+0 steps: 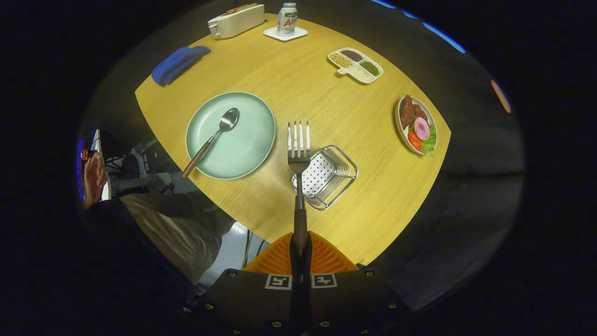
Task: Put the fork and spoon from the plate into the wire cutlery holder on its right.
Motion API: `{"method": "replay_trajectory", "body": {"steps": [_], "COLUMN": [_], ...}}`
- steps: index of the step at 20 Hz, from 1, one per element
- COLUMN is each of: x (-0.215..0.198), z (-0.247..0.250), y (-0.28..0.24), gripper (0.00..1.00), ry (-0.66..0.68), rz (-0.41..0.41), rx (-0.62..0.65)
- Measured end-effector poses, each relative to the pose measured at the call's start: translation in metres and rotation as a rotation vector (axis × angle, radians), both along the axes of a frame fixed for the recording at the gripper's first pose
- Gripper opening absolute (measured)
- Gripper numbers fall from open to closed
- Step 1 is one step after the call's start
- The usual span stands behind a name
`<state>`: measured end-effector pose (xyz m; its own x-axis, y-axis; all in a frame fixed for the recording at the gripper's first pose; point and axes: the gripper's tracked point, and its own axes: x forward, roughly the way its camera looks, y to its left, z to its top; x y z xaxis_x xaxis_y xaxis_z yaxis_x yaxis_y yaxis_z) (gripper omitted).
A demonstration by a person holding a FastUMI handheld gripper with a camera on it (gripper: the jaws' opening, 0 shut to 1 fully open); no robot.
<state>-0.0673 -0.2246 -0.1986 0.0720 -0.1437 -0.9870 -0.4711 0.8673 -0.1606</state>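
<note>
Gripper view, looking down on a yellow wooden table (298, 88) from high above. Far to the left, a person's hand (94, 175) and a sleeve sit off the table's near-left edge. On the table's far left lies a folded blue cloth (178, 64), and beyond it a white toaster (236, 20). Nearer, left of centre, is the pale green plate (252, 135), with the spoon (212, 139) lying in it, bowl toward the far side and brown handle reaching out over the near-left rim.

In the middle, the gripper (301, 254) is clenched on the fork (299, 158): its fingers press on either side of the dark handle, and the tines point away, toward the far side of the table. The fork is lifted clear of the plate and hangs over the left edge of the wire cutlery holder (326, 177), which stands just right of the plate. At the far side stands a can (287, 18) on a white coaster (285, 33).

Further right are a divided white dish (357, 65) of grains and, near the right edge, a plate of food (417, 126).

The step in hand looks like carrying the fork to the holder; the spoon is not yet moved. Next, I judge, the fork needs shifting slightly right to centre over the basket, then lowering and releasing so it settles inside rather than across the wire rim.
</note>
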Motion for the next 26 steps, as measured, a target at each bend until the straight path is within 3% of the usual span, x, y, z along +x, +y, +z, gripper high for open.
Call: {"method": "replay_trajectory", "body": {"steps": [11, 26], "x": [-0.007, 0.035], "z": [-0.015, -0.058], "y": [-0.055, -0.049], "gripper": [0.01, 0.01], "ry": [0.238, 0.443], "rz": [0.033, 0.04], "rx": [-0.162, -0.26]}}
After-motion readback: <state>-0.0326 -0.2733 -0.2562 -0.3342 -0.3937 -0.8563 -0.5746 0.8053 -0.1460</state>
